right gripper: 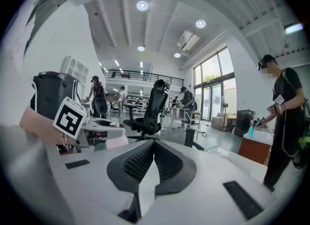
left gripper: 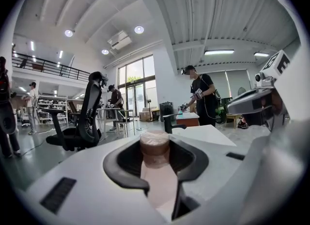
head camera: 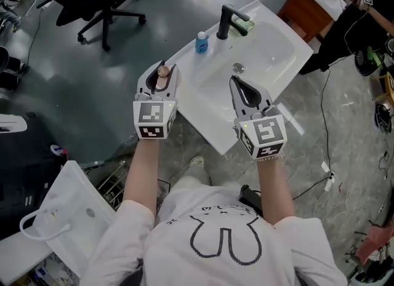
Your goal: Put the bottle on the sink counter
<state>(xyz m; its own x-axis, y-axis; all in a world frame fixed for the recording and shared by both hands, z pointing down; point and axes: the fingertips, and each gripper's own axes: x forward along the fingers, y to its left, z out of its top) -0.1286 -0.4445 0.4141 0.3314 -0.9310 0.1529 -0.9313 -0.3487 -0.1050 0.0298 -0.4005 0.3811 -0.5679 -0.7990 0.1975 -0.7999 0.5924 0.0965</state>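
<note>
Carrying the pinkish bottle [left gripper: 155, 147], clamped in the half-closed left gripper [head camera: 162, 67] at the sink counter's [head camera: 184, 56] left edge, calls for a level set-down clear of the blue bottle [head camera: 202, 42], with the right gripper [head camera: 234, 80], closed on nothing, held aside.

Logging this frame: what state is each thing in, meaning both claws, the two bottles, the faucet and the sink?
left claw: shut on the pink bottle.
pink bottle: upright between the jaws, capped, not yet on the counter.
right claw: shut, nothing in it.
blue bottle: upright on the sink counter, beside the faucet.
faucet: no water seen running.
sink: basin looks dry.
</note>
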